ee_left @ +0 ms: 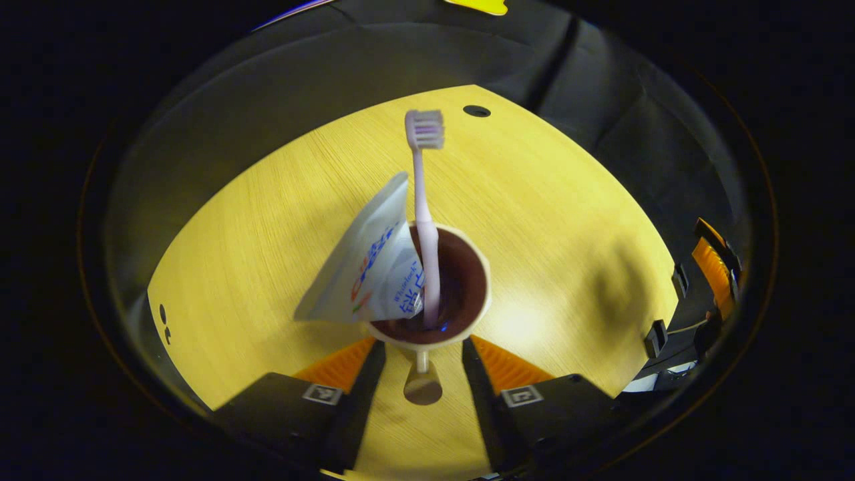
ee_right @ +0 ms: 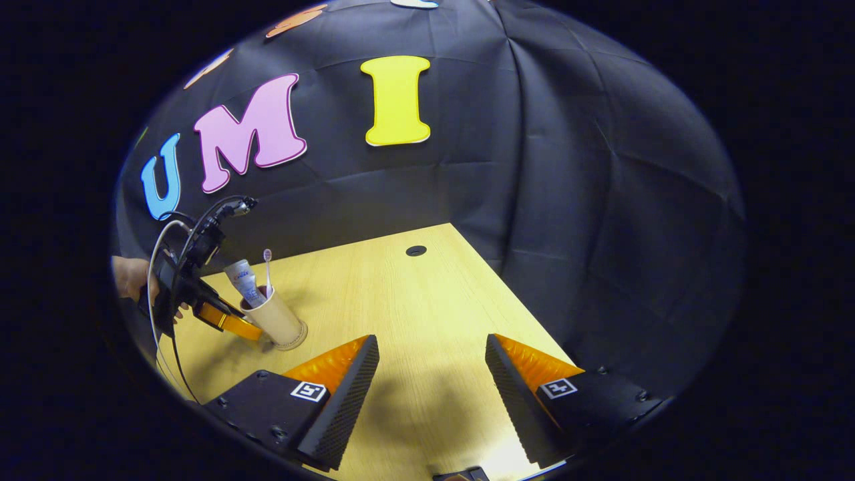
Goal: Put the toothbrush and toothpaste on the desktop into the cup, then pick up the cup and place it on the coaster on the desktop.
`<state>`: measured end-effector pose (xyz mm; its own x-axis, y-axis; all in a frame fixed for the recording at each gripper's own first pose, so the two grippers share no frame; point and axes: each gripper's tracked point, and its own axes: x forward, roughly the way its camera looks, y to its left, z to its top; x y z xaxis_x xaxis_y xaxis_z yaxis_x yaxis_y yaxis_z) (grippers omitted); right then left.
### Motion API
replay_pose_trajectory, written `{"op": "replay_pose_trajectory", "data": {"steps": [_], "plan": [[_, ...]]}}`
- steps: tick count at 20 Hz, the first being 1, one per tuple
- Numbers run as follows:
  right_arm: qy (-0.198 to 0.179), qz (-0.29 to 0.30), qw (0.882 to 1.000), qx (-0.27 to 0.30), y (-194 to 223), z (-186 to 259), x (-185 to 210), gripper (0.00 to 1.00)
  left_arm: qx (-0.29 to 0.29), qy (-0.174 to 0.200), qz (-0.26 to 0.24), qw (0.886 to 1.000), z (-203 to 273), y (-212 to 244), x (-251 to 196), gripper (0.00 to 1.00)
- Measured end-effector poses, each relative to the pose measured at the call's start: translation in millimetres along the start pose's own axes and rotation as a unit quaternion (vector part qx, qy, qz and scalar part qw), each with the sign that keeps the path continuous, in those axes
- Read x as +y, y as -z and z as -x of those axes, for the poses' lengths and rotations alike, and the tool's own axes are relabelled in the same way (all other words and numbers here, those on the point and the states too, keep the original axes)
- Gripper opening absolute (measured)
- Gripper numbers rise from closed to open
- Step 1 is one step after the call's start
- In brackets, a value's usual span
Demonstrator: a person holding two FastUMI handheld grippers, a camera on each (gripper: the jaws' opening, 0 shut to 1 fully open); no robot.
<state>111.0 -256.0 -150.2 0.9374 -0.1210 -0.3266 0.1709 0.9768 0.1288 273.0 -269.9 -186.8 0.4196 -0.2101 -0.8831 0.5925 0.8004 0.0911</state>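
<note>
Fingers (ee_left: 361, 374) flanking cup (ee_left: 427, 294) (toothbrush (ee_left: 425, 200), toothpaste (ee_left: 371, 267) inside)

Pale yellow wood-grain tabletop (ee_right: 414, 300), small round dark hole (ee_right: 415, 251) near far edge; creased black cloth wall (ee_right: 568, 200) behind.

left tongs (ee_left: 422, 347) fingers apart and angled downward, right tongs (ee_right: 431, 374) spread wide

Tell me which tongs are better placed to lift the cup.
Left. The left tongs straddle the cup, which holds the toothbrush and toothpaste. The right tongs are open, away from it.
</note>
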Motion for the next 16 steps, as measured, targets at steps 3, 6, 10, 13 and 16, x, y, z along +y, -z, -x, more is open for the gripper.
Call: {"op": "replay_pose_trajectory", "data": {"steps": [3,6,10,13,16], "plan": [[-0.004,0.003,1.0,-0.01,-13,8,9,0.99,-0.041,-0.003,0.016,0.999,34,3,0,0.96],[-0.011,0.007,1.0,-0.02,-25,21,23,0.98,-0.113,-0.019,0.025,0.993,84,9,4,0.99],[-0.027,0.01,0.999,-0.029,-40,51,51,0.98,-0.229,-0.044,0.057,0.971,159,29,5,0.98],[-0.042,0.021,0.998,-0.038,-50,77,74,0.99,-0.308,-0.072,0.088,0.945,219,55,7,0.98],[-0.066,0.03,0.996,-0.057,-57,108,100,0.98,-0.387,-0.105,0.112,0.909,268,87,6,0.98]]}}
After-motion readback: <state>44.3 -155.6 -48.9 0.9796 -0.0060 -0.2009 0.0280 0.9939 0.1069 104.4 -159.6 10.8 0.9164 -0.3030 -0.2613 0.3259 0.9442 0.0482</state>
